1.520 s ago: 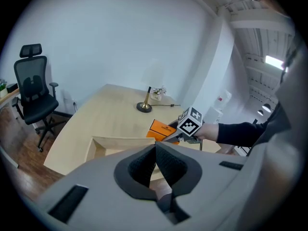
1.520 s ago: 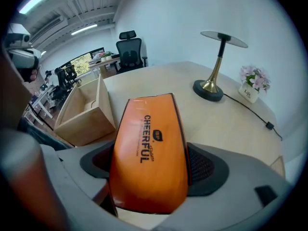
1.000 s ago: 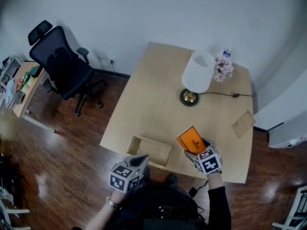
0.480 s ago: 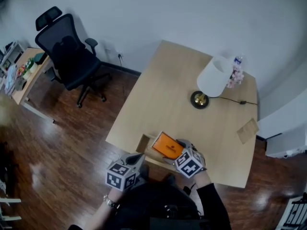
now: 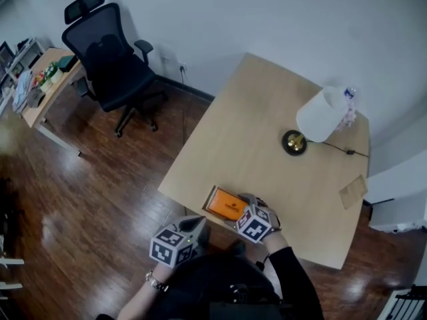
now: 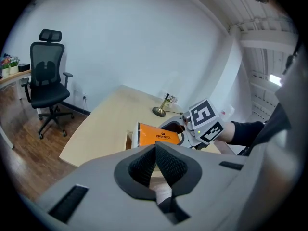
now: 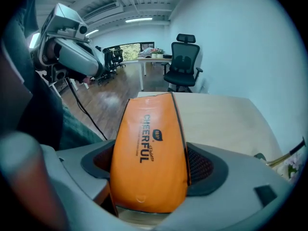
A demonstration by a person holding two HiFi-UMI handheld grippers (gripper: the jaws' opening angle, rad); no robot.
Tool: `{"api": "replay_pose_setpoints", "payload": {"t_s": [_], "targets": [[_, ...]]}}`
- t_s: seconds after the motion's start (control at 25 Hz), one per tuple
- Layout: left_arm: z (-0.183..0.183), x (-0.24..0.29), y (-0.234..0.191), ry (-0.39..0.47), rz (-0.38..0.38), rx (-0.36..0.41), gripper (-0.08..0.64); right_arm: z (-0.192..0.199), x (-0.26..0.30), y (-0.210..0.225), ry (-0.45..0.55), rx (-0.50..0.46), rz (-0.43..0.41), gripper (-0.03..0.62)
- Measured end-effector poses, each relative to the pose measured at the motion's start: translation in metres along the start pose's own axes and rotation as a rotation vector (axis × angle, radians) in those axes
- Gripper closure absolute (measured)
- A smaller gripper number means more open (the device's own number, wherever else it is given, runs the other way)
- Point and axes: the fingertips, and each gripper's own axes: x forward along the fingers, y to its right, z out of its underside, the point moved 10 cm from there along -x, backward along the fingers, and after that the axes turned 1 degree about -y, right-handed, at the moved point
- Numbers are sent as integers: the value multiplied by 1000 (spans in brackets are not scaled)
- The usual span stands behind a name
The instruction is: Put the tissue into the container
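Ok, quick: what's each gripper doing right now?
Left gripper: closed, empty.
Right gripper: closed on the orange tissue pack.

Black sleeve, wristwatch; grey hand-held grippers bear black-and-white marker cubes.

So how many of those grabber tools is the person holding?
2. The left gripper is just off the near edge of the table, shut and empty. The right gripper is over that edge, clamped on the orange tissue pack.
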Motion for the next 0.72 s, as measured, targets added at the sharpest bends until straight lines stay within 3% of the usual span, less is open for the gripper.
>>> {"api": "replay_pose_setpoints", "payload": {"t_s": [0.12, 0.32, 0.56, 0.72], "targets": [[1, 0, -1, -12, 5, 3, 565, 3, 6, -1, -14, -19, -17, 155], [6, 6, 0, -38, 37, 8, 565, 9, 9, 4, 52, 47, -37, 146], [3, 10, -1, -58, 57, 31, 565, 7, -3, 8, 113, 147, 12, 141], [-5, 12, 0, -68, 80, 61, 565, 6, -26, 9, 177, 266, 43, 141]]}}
